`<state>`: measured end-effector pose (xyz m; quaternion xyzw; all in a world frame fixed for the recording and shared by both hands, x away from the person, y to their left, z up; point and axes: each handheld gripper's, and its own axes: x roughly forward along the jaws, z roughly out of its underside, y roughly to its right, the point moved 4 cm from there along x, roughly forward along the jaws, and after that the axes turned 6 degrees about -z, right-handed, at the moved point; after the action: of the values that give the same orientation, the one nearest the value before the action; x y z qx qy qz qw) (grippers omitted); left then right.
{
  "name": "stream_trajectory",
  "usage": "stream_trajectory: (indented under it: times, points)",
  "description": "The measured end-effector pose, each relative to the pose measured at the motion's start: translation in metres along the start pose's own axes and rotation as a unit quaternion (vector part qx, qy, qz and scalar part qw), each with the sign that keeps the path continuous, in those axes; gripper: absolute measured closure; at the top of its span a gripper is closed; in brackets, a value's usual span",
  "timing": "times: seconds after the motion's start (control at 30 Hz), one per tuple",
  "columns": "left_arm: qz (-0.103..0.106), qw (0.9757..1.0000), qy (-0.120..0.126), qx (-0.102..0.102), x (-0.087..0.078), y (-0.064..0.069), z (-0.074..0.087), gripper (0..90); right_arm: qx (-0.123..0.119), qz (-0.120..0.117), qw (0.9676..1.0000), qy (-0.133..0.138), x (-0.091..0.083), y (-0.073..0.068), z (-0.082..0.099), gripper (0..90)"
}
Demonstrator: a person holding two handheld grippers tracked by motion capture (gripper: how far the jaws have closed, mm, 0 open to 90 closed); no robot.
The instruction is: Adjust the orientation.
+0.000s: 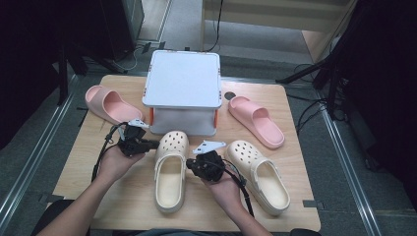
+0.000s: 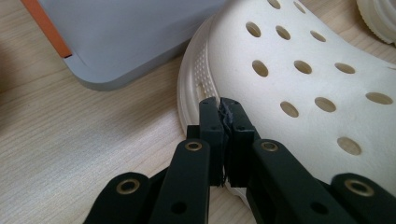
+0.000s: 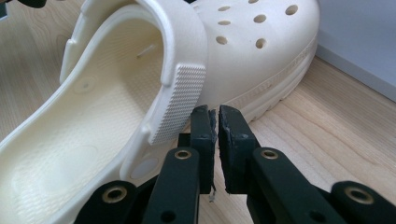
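The cream clog (image 1: 170, 172) is flanked on the counter (image 1: 123, 196), just in front of the grey box (image 1: 183, 81), probably so it can be nudged or steadied from both sides. The left gripper (image 2: 223, 103) is pressed against its toe rim, jaws closed on nothing. The right gripper (image 3: 214, 112) is parked by the strap, jaws barely cracked, empty. The clog's sole and the far side are hidden.
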<state>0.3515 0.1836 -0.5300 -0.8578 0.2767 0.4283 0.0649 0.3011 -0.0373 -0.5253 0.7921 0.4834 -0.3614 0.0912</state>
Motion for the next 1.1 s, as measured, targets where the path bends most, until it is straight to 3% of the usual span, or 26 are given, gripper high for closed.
stream_trajectory:
  times: [0.1,0.13,0.2,0.3,0.37,0.47,0.63,0.67,0.7,0.83,0.9,1.03,1.1]
  points:
    - [0.003,1.0,-0.002,0.003,-0.002,-0.002,-0.001,80.7,0.005,-0.002,1.0,0.006,-0.003,0.001,-0.001,82.6]
    - [0.019,0.9997,0.007,-0.014,-0.006,-0.002,-0.002,78.7,0.008,-0.004,0.9999,0.01,-0.004,0.002,-0.001,82.3]
    - [0.025,0.9994,0.01,-0.019,-0.009,-0.001,-0.003,75.1,0.009,-0.008,0.9998,0.015,-0.005,0.003,-0.002,80.6]
    - [0.028,0.9996,0.007,-0.002,-0.017,0.001,-0.005,70.5,0.018,-0.017,0.9993,0.028,-0.011,0.005,-0.003,78.0]
    - [0.038,0.9991,0.016,-0.001,-0.025,0.003,-0.006,66.3,0.026,-0.024,0.9984,0.045,-0.018,0.005,-0.007,72.9]
    - [0.037,0.9989,0.028,0.002,-0.03,0.003,-0.007,62.6,0.028,-0.035,0.9975,0.054,-0.023,0.003,-0.009,68.5]
    - [0.044,0.9981,0.043,0.005,-0.045,0.005,-0.012,57.6,0.013,-0.01,0.9979,0.062,-0.029,-0.003,-0.01,70.6]
    - [0.058,0.9976,0.039,-0.004,-0.048,0.007,-0.013,57.6,0.007,0.008,0.9976,0.069,-0.032,-0.008,-0.011,67.5]
    - [0.077,0.9962,0.039,-0.014,-0.051,0.009,-0.014,57.6,0.008,0.001,0.9976,0.068,-0.032,-0.01,-0.011,65.4]
    - [0.069,0.9966,0.043,0.007,-0.057,0.015,-0.019,58.3,0.029,-0.022,0.997,0.069,-0.034,-0.012,-0.01,62.1]
    - [0.068,0.9964,0.049,0.008,-0.061,0.015,-0.027,58.7,0.046,-0.031,0.9963,0.065,-0.036,-0.013,-0.009,58.0]
    - [0.066,0.9962,0.057,0.005,-0.067,0.011,-0.036,59.9,0.049,-0.037,0.996,0.064,-0.038,-0.015,-0.009,55.1]
    - [0.069,0.9958,0.061,0.002,-0.071,0.01,-0.043,66.7,0.06,-0.038,0.9957,0.06,-0.039,-0.016,-0.009,52.4]
